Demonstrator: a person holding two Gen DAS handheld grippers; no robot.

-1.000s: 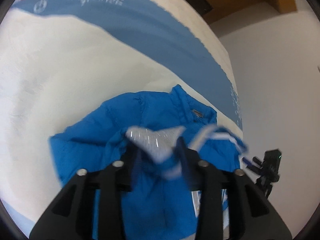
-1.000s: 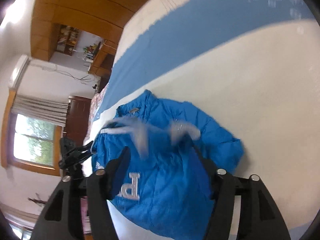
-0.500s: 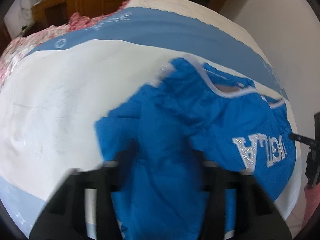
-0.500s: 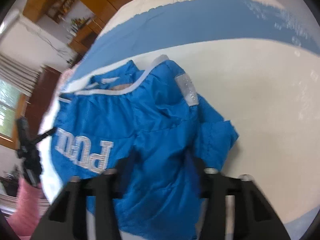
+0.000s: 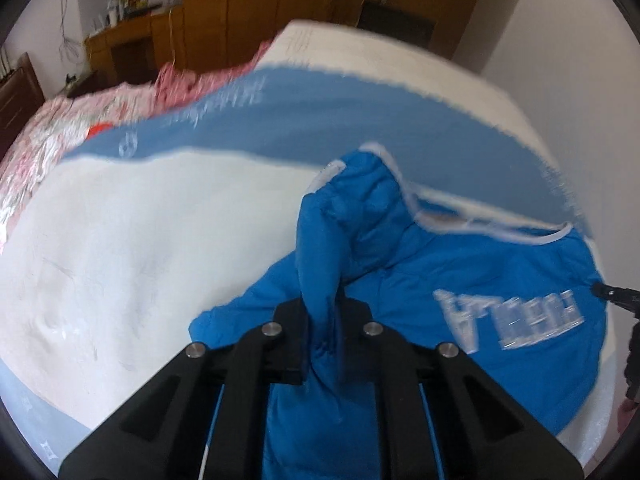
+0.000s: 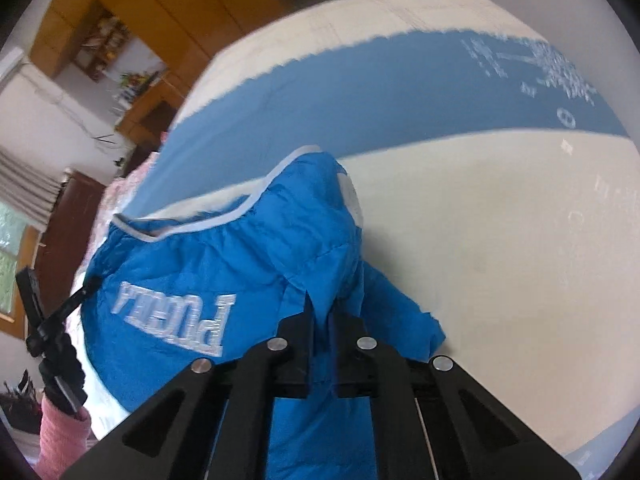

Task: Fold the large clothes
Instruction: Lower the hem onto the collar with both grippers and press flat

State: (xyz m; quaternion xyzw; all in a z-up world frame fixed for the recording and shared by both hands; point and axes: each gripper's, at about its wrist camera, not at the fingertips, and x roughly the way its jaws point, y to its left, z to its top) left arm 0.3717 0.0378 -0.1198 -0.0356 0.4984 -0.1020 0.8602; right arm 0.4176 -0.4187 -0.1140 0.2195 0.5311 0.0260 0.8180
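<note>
While both the left gripper [image 5: 324, 322] and right gripper [image 6: 322, 328] pinch ridges of the puffy bright-blue quilted jacket [image 6: 224, 280] on the white-and-blue bed [image 6: 520, 240], lift evenly, keeping fabric taut

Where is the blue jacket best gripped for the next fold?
Grip the blue jacket at its two outer side edges, coming from above. It lies spread on the bed, and both sides bunch into raised ridges. The left gripper and right gripper already pinch these.
</note>
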